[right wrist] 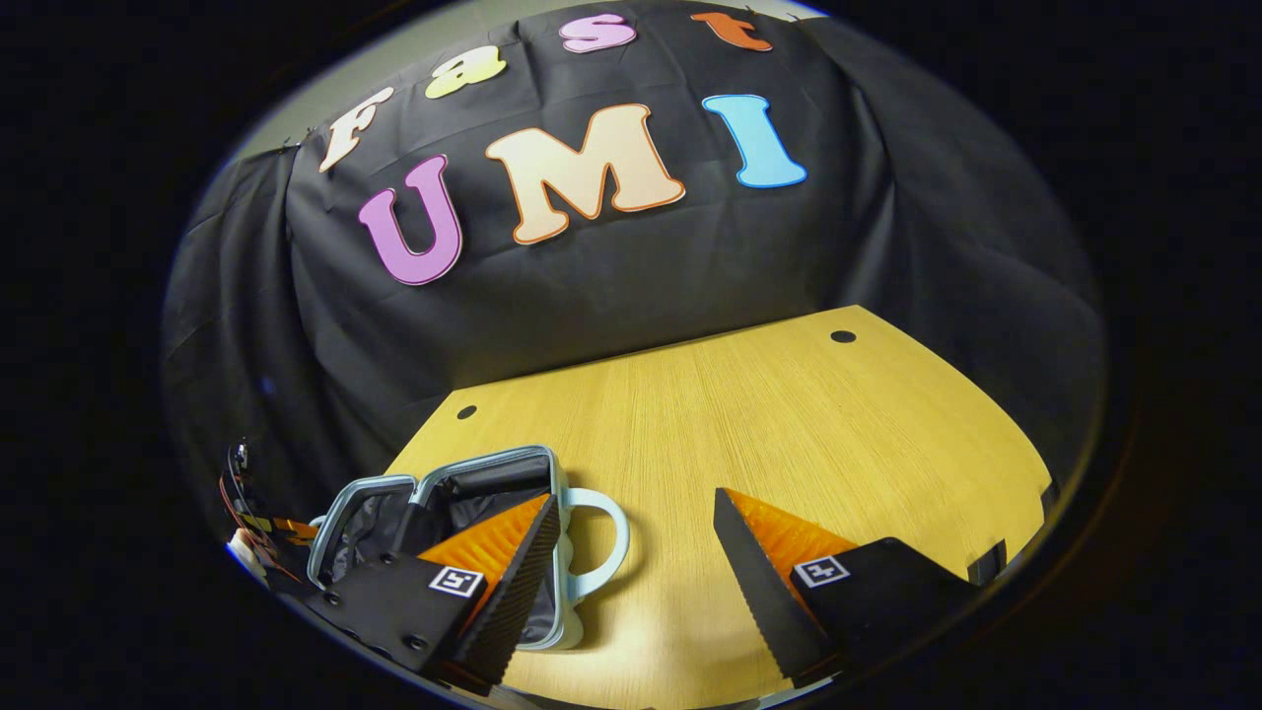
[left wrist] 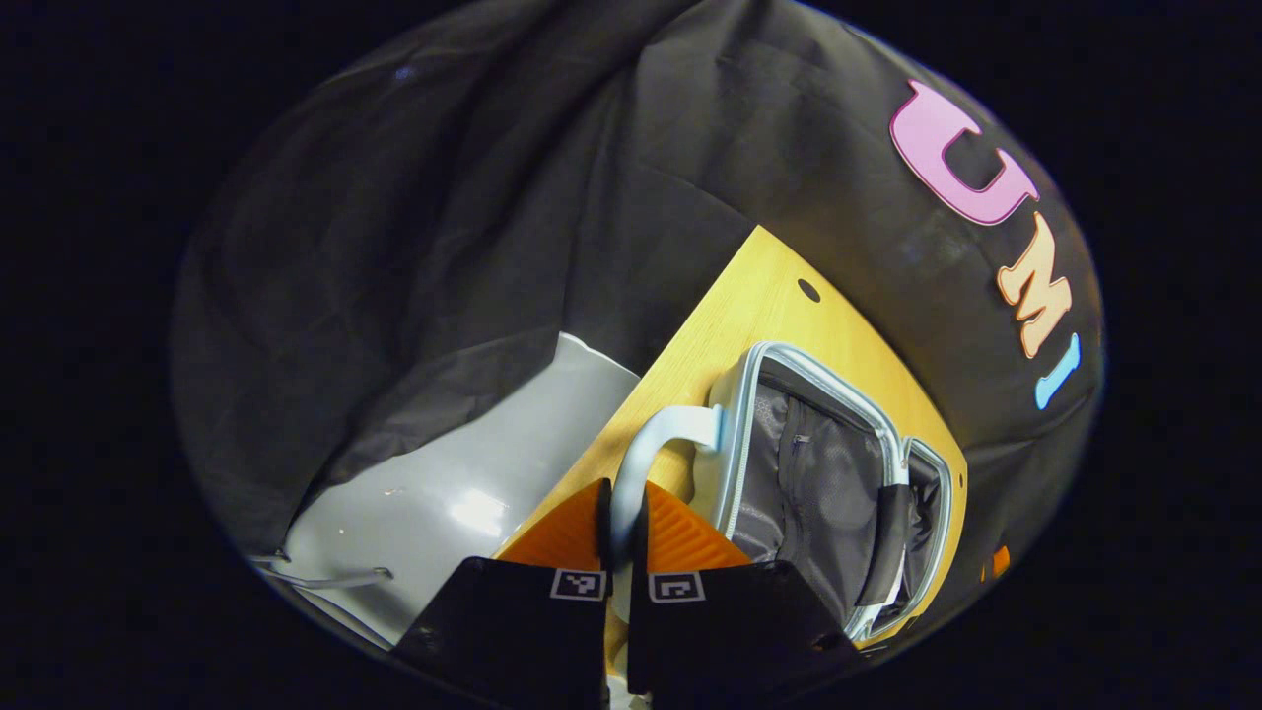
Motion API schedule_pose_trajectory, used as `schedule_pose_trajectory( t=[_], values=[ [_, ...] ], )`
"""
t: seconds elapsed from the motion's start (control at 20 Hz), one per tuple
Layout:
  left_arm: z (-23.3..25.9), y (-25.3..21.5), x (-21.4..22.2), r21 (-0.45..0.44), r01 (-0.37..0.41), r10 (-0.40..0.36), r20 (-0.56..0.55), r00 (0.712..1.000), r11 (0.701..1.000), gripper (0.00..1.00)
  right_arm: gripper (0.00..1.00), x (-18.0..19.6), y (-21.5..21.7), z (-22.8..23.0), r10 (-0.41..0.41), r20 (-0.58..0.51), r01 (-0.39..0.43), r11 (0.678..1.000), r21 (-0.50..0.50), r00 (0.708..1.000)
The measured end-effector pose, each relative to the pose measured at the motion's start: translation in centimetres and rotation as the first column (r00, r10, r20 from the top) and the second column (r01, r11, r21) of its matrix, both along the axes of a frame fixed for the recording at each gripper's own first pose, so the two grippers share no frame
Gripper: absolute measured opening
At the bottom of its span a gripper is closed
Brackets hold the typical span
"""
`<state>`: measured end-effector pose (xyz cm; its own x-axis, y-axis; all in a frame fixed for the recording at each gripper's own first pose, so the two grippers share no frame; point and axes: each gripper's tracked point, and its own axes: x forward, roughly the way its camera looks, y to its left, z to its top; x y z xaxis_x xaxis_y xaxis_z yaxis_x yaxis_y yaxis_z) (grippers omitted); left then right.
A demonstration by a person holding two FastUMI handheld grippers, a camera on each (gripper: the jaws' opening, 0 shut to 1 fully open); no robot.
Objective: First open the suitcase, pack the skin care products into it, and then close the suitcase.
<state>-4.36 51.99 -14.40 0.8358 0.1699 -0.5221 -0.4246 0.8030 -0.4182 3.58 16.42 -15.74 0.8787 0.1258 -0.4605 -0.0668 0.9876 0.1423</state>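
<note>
In the left gripper view, the left gripper [left wrist: 623, 537] has its 2 fingers pressed together on the pale blue curved handle [left wrist: 659, 440] of the small pale blue hard-shell suitcase [left wrist: 732, 424]. The handle runs down between the 2 fingers from the suitcase's side wall. The suitcase lies open on the light wooden table [left wrist: 749, 296], its grey mesh-lined inside facing up, with a dark strap [left wrist: 885, 537] crossing the lining near the hinge. Both halves are spread flat, the far half lying beyond the strap. Beside the table's edge, a grey floor [left wrist: 463, 493] shows beneath the black cloth wall [left wrist: 473, 227].

In the right gripper view, the right gripper [right wrist: 631, 562] hangs over the table [right wrist: 769, 414] with its 2 fingers wide apart and nothing between them. The open suitcase [right wrist: 434, 498] sits at the table's near left corner, partly behind the left-hand finger [right wrist: 513, 572], and its handle [right wrist: 603, 542] loops out toward the bare table top. 2 small dark round holes [right wrist: 843, 336] mark the table's far corners.
</note>
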Motion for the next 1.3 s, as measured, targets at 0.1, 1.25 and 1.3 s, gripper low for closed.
schedule_pose_trajectory(
  t=[0.1, 1.25, 1.3],
  values=[
    [2.6, -0.8, -0.2, 0.001, -0.006, 0.006, 0.05, 0.999, 1.0, 0.0, 0.98, -0.1, -0.3, 0.1, -0.005, 0.004, 0.005, 1.0, 0.012, 1.0],
    [23.3, -36.6, 6.3, 0.253, 0.404, -0.465, 0.269, 0.844, 0.879, 0.0, 0.98, -0.9, -9.5, 0.5, 0.107, 0.012, -0.106, 0.994, -0.033, 0.994],
    [22.6, -38.2, 6.8, 0.254, 0.427, -0.486, 0.255, 0.836, 0.868, 0.0, 0.98, -1.0, -10.0, 0.6, 0.107, 0.013, -0.107, 0.994, -0.035, 0.994]
  ],
)
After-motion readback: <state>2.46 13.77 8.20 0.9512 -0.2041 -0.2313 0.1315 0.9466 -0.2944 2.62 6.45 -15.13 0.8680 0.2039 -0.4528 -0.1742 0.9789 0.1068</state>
